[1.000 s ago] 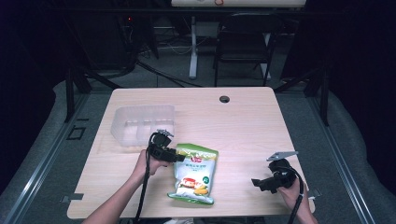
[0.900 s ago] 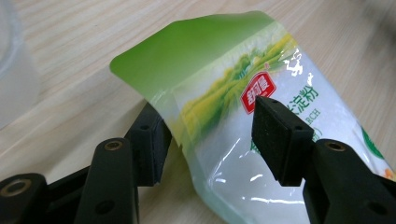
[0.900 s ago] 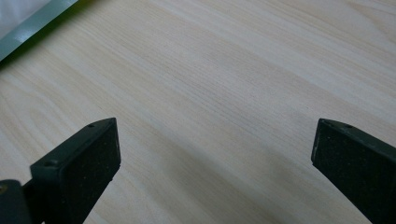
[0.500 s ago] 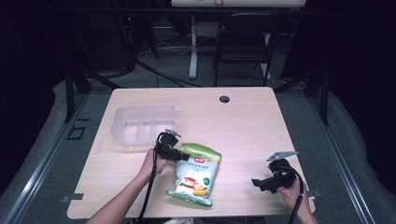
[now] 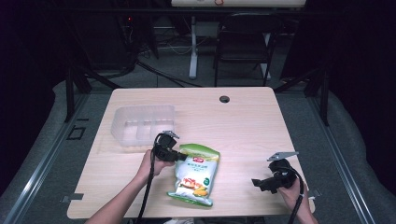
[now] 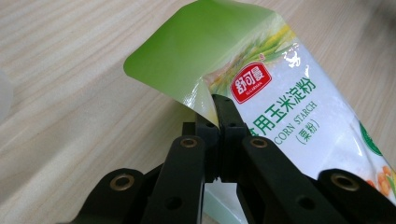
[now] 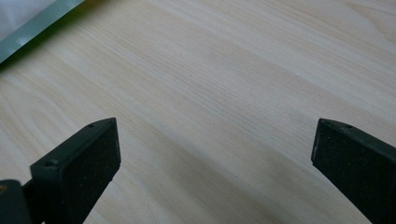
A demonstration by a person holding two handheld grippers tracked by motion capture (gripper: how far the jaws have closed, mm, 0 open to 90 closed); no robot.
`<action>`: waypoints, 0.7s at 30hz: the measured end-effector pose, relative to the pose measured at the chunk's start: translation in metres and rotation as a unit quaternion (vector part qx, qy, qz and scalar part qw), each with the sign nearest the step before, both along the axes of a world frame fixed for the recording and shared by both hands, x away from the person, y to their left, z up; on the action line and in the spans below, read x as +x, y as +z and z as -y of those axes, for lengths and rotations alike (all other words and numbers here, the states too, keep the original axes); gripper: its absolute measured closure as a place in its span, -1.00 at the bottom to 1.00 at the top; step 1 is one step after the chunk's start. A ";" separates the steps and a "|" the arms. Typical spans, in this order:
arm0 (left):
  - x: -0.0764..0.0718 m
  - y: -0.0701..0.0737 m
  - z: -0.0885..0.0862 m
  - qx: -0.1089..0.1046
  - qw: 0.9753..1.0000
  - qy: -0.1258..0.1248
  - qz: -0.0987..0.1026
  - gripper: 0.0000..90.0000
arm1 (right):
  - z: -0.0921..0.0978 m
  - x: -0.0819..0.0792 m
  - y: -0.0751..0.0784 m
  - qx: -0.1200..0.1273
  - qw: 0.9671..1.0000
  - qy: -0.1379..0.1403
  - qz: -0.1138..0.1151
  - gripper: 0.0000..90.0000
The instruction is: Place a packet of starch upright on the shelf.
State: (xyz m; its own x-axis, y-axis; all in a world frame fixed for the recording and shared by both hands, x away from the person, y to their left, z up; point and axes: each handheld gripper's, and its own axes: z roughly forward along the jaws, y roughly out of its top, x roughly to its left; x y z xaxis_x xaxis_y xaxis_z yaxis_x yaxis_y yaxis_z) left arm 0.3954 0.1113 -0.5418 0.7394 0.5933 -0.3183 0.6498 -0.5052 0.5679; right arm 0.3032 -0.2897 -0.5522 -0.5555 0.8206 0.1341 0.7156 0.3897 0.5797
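One corn starch bag lies flat near the front edge of the wooden table, with one clear plastic bin just behind it to the left. The left gripper has its jaws pinched together on the bag's green top corner. The right gripper, jaws wide apart, hovers near the front right corner over bare wood, well clear of the bag.

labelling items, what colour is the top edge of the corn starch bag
Bright green, above a white body; the left gripper view shows the corn starch bag best.
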 end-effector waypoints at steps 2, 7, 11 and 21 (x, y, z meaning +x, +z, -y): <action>-0.001 0.002 0.000 -0.008 1.000 -0.001 0.005 1.00 | 0.000 0.000 0.000 0.000 1.000 0.002 0.003 -0.98; -0.006 0.008 0.000 -0.003 1.000 -0.007 0.021 1.00 | 0.000 0.001 -0.001 0.001 1.000 0.001 0.002 -0.98; -0.011 0.014 -0.004 -0.019 0.999 -0.006 0.028 1.00 | 0.000 0.000 0.001 0.000 1.000 0.003 0.005 -0.98; -0.021 0.027 -0.018 -0.035 0.998 0.003 0.048 1.00 | 0.000 0.000 0.001 -0.001 1.000 0.004 0.007 -0.98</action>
